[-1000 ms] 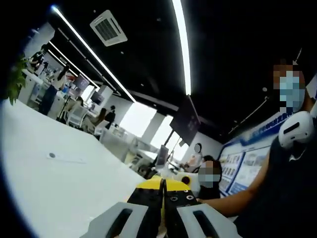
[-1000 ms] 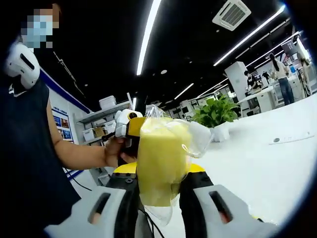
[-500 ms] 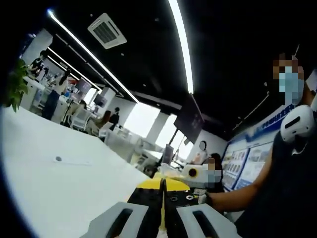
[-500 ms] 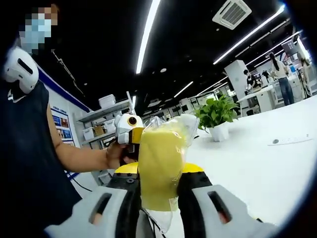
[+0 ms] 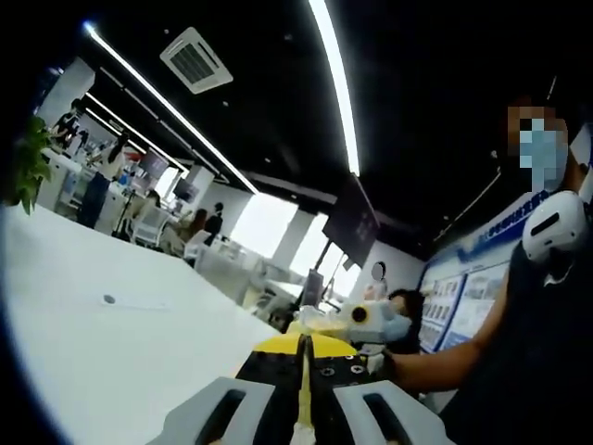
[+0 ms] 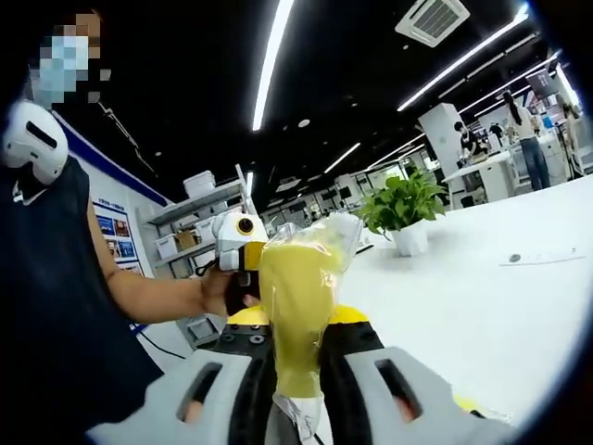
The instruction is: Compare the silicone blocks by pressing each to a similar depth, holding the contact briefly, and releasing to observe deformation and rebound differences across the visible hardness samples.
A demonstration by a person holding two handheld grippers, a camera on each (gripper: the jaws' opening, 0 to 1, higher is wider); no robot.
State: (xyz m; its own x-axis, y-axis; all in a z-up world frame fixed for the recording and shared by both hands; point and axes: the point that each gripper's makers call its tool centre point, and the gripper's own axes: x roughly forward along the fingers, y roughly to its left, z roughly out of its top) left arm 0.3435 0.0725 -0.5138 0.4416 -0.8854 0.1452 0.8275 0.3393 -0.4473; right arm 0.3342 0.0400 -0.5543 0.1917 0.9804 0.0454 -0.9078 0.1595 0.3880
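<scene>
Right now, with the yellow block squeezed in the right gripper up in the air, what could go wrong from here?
1. The right gripper pinches the bagged yellow block above the white table; releasing could drop it.
2. The clear bag looks slick, so the block might slide between the jaws.
3. The left gripper, shut, hangs close behind the block and could bump it.

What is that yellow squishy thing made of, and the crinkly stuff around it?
The yellow block looks like soft silicone: matte, smooth, and narrowed where the right gripper has its jaws shut on it. The clear bag around it seems to be thin glossy plastic film, since it wrinkles, shines under the lights and lets the yellow show through.
</scene>
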